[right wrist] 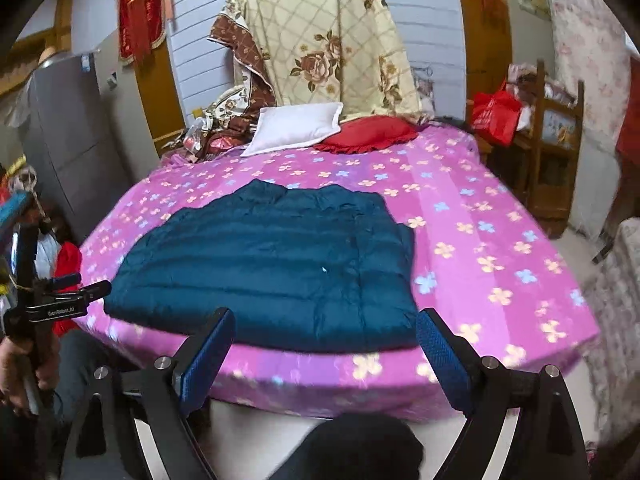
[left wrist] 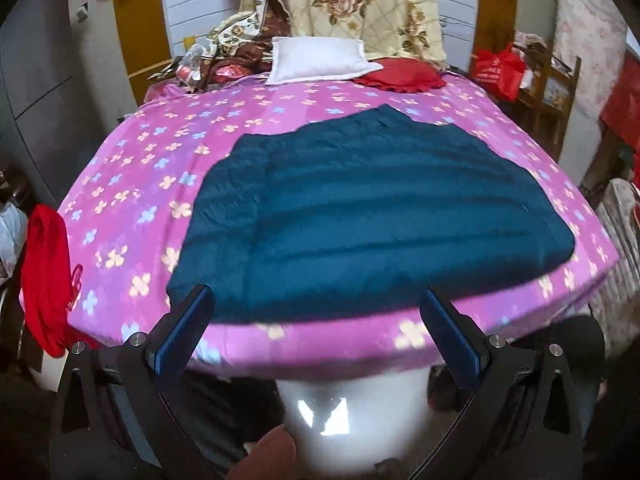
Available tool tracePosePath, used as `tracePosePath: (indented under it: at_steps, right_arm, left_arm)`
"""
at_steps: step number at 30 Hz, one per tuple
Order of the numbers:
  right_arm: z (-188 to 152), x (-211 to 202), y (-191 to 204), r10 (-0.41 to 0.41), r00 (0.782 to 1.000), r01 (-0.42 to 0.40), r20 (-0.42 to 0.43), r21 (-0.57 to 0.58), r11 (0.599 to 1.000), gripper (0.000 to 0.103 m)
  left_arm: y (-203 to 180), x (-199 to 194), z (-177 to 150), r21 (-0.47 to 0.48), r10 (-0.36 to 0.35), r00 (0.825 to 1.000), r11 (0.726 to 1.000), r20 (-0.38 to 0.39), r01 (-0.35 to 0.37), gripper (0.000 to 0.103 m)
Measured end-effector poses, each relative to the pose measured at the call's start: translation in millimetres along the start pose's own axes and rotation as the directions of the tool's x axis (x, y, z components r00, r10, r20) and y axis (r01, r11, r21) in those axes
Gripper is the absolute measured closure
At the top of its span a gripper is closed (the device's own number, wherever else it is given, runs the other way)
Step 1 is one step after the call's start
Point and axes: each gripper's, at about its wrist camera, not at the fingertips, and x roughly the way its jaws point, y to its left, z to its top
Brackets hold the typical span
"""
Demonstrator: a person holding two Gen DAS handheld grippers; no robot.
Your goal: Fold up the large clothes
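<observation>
1. A dark teal quilted jacket is laid flat on the pink flowered bedsheet, near the bed's front edge.
2. The left gripper is held with its fingers spread wide; nothing is pinched. It is seen above the bed's near edge, apart from the jacket.
3. The right gripper is likewise spread wide and empty, in front of the jacket's near hem.
4. A white pillow and a red cushion are noted at the bed's far end.
</observation>
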Motion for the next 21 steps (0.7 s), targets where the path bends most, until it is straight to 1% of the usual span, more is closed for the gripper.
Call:
tracePosePath:
  at_steps: [3, 6, 8, 12, 18, 21]
  right_arm:
    - [-9.3, -21.1, 11.9, -0.03, 0.999, 0.031, 0.021, -0.062, 0.998, 0.013]
    - [-13.9, -35.4, 20.9, -0.045, 0.998, 0.048, 0.038, -0.095, 0.994, 0.013]
    - [-16.2, -41.7, 26.0, -0.04, 0.998, 0.044, 0.045, -0.101, 0.994, 0.013]
    - [-17.9, -46.5, 29.2, -0.037, 0.998, 0.042, 0.055, -0.102, 0.994, 0.013]
    - [-16.4, -42.4, 28.4, -0.028, 0.998, 0.032, 0.05, -0.089, 0.995, 0.013]
    - [-16.5, -41.2, 29.0, -0.026, 0.998, 0.03, 0.049, -0.09, 0.995, 0.013]
  left_arm:
    - [-4.8, -11.5, -7.7, 0.006, 0.005, 1.0, 1.0, 0.007, -0.005, 0.0]
    - [-6.7, -21.5, -10.2, 0.001, -0.007, 1.0, 1.0, 0.017, 0.007, 0.0]
    - [-7.5, -25.2, -11.7, 0.004, -0.002, 1.0, 1.0, 0.026, 0.002, 0.0]
    - [-8.8, -28.0, -13.7, 0.012, -0.015, 1.0, 1.0, 0.023, 0.014, 0.0]
    - [-9.0, -27.9, -14.3, 0.011, -0.024, 1.0, 1.0, 0.019, 0.023, 0.0]
    - [-7.9, -27.3, -14.1, 0.001, -0.042, 0.999, 0.999, 0.011, 0.042, 0.0]
